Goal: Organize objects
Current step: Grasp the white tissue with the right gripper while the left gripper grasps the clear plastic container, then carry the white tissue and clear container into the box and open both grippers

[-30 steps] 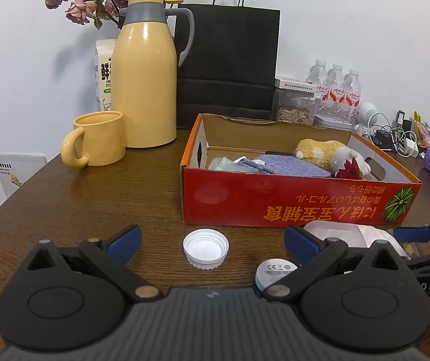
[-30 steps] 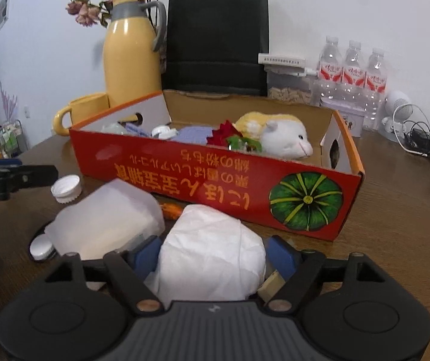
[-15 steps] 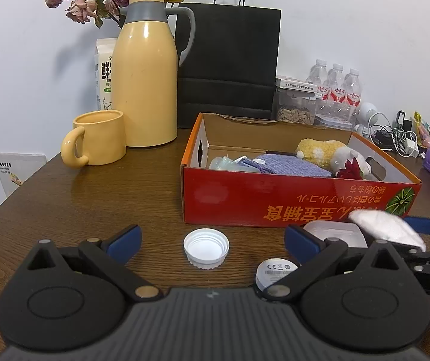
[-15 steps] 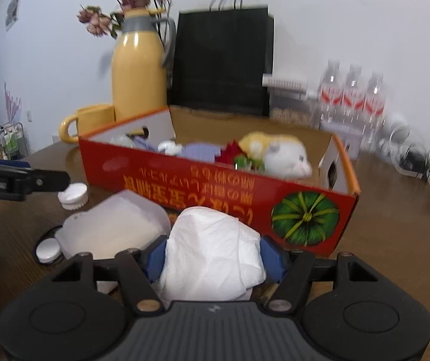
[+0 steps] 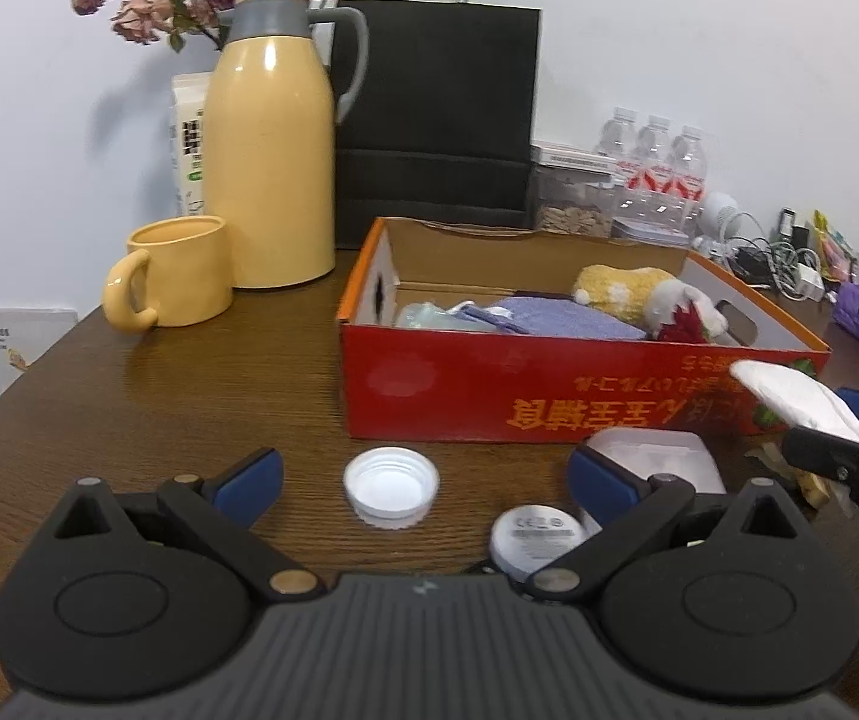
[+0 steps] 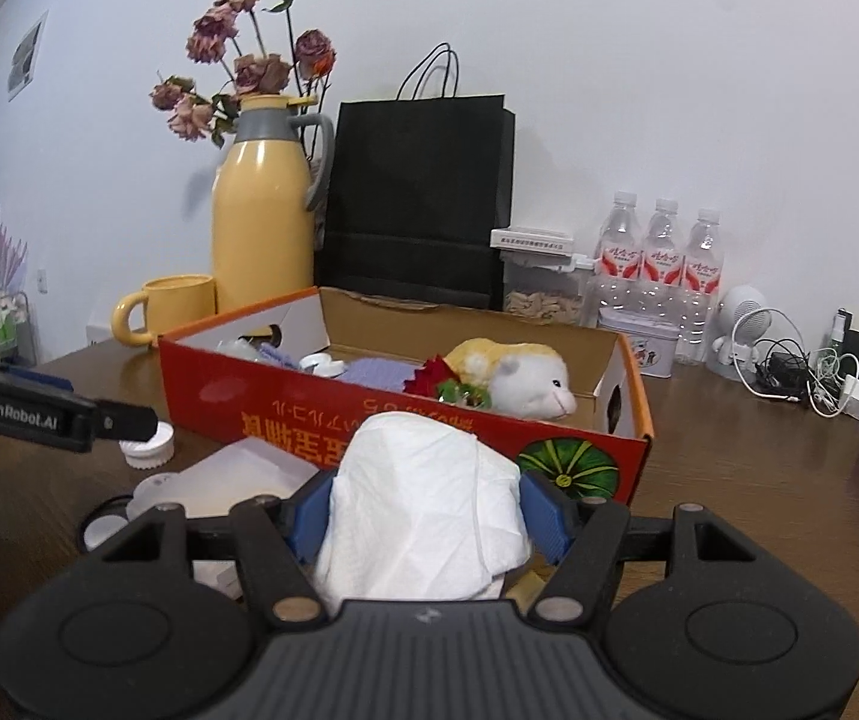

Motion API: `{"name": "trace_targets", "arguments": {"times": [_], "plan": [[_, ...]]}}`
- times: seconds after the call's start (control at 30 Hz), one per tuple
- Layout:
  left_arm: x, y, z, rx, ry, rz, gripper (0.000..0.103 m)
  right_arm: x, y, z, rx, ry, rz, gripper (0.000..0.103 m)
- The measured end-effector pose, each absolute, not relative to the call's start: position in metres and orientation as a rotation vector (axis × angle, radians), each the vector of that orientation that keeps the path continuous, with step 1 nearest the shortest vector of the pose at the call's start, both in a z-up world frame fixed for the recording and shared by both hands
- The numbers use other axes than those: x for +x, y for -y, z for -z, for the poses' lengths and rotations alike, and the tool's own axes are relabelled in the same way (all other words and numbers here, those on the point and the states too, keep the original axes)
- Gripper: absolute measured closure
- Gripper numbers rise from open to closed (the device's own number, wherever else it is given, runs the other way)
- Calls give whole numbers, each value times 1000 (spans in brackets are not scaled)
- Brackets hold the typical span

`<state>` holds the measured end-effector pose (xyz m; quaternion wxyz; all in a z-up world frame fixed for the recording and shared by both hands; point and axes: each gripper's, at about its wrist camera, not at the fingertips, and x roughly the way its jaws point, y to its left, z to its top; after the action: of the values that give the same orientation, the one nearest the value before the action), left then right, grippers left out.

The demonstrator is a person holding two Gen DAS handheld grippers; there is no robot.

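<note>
So, L wrist view: left tongs (image 5: 423, 471) sat wide open w/ nothing gripped, low over the table (image 5: 177, 396), white cap (image 5: 391, 485) lying between the jaws, round disc (image 5: 536, 540) by the right pad. Prob staged for the next pick. Red box (image 5: 549, 387) just beyond.

R wrist view: right tongs (image 6: 426, 510) were clamped on a white tissue wad (image 6: 423, 504), pads pressing both sides, held clear of the table in front of the box's near wall. Likely headed in beside the plush toy (image 6: 519, 378).
</note>
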<state>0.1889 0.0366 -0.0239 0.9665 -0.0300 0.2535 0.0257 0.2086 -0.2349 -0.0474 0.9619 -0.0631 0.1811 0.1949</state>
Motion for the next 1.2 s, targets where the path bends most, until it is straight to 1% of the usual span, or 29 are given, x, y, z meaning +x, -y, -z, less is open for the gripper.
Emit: {"name": "trace_targets", "arguments": {"times": [0.2,0.4,0.63,0.73,0.8,1.2], "plan": [[185,-7,20,-38,-500,37,0,209,241,45,-104,-351,-374,38],[198,29,26,1,-559,78,0,208,250,43,-69,-331,-347,38],[210,45,35,13,-609,78,1,209,260,42,-37,-324,-330,38],[211,49,37,16,-616,85,16,209,261,42,-32,-321,-333,38],[212,51,40,20,-630,88,37,208,262,42,-27,-321,-335,39],[204,47,34,-19,-571,68,37,208,260,43,-28,-326,-341,38]]}}
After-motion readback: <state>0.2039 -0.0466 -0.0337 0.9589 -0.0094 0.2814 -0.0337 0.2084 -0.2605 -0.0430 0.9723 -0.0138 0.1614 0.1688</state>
